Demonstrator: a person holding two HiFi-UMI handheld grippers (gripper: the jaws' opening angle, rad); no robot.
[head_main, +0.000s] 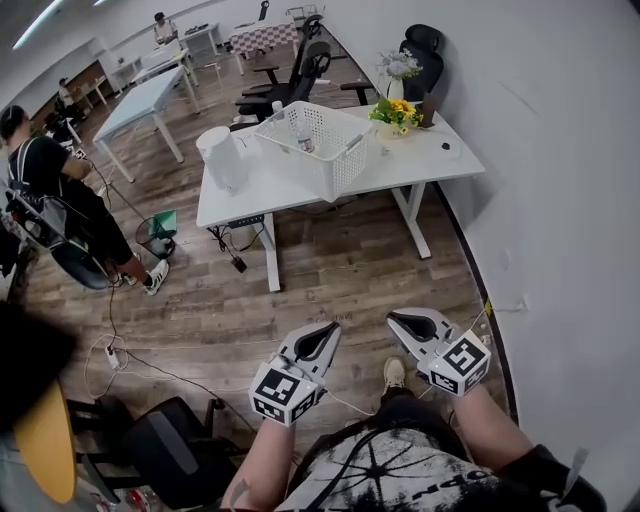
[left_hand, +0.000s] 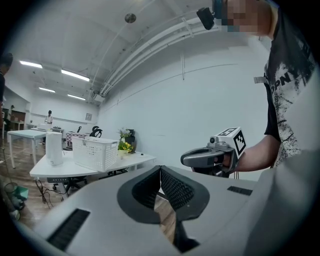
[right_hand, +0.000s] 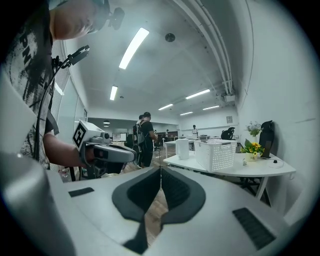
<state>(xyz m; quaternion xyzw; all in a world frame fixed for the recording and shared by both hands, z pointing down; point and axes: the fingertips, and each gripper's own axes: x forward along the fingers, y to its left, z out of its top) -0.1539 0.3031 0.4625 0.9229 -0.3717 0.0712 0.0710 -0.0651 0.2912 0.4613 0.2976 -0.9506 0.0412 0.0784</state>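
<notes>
Left hand-held gripper (head_main: 332, 329) far from basket (head_main: 330, 150)

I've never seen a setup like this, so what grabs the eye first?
The left gripper and right gripper, both shut and empty, hang side by side over the wooden floor. Ahead, a white perforated basket sits on a white desk, with yellow flowers beside it.

The left gripper (head_main: 331, 329) and the right gripper (head_main: 392, 319) both have smooth, matt, light-grey plastic shells. Their pads (left_hand: 176, 190) are black, look rubbery and are finely ribbed. The basket (head_main: 330, 150) is a white plastic lattice with a slight sheen. The table (head_main: 420, 165) has a smooth, matt white top. The floor (head_main: 330, 270) is brown wood plank, faintly glossy.
</notes>
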